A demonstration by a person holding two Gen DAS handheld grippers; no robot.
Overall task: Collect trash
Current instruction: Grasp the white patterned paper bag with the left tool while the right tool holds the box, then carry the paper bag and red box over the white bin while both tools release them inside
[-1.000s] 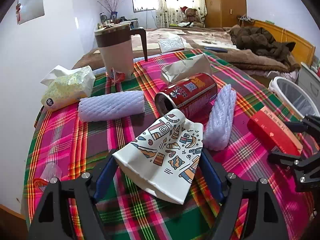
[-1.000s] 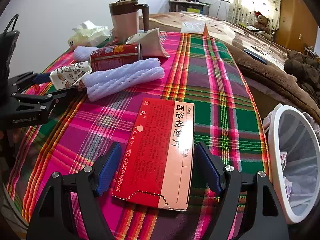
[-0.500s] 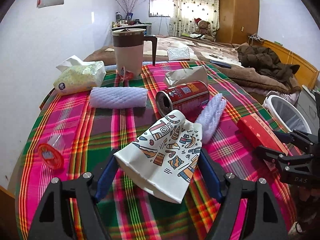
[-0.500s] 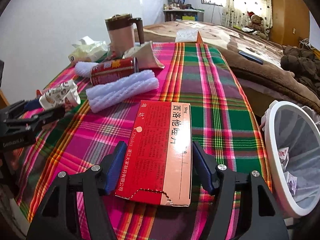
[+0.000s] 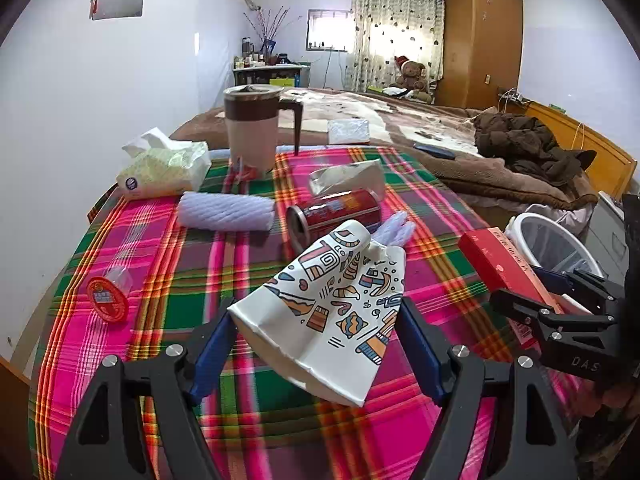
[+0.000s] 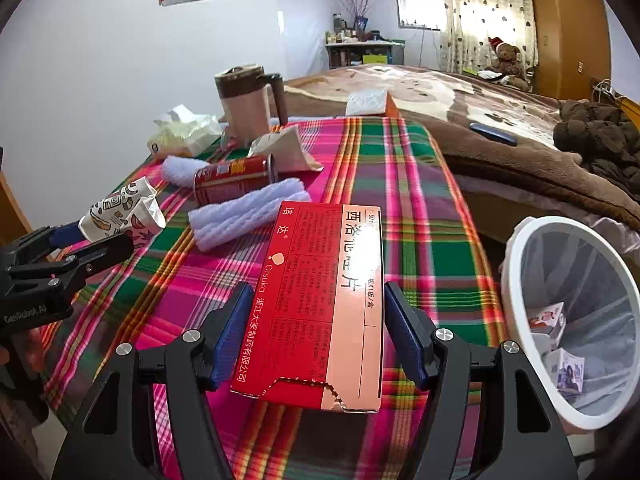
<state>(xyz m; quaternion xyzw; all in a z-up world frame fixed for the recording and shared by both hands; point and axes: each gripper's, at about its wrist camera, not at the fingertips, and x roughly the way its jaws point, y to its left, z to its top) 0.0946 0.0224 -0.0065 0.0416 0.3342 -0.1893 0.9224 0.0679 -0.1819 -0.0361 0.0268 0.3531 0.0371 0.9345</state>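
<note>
Plaid-covered table (image 5: 160, 248) beside a bed. Left gripper (image 5: 320, 340) is clamped on a crushed patterned paper cup (image 5: 332, 304), raised clear of the cloth. Right gripper (image 6: 316, 332), jaws having just narrowed, grips a red medicine box (image 6: 316, 300) by its long sides, near the white bin (image 6: 516, 280).

Your left gripper (image 5: 316, 344) is a matte black frame that forks into two angular arms; each arm carries a round silver screw head near the knuckle and ends in a flat blue finger pad (image 5: 214, 354) with a fine ribbed texture; seen from the other camera, its side bears pale lettering too blurred to read in full. Your right gripper (image 6: 316, 334) is the same build: black arms, silver screws, blue textured pads (image 6: 230, 334); pale letters mark its black flank in the left view.
</note>
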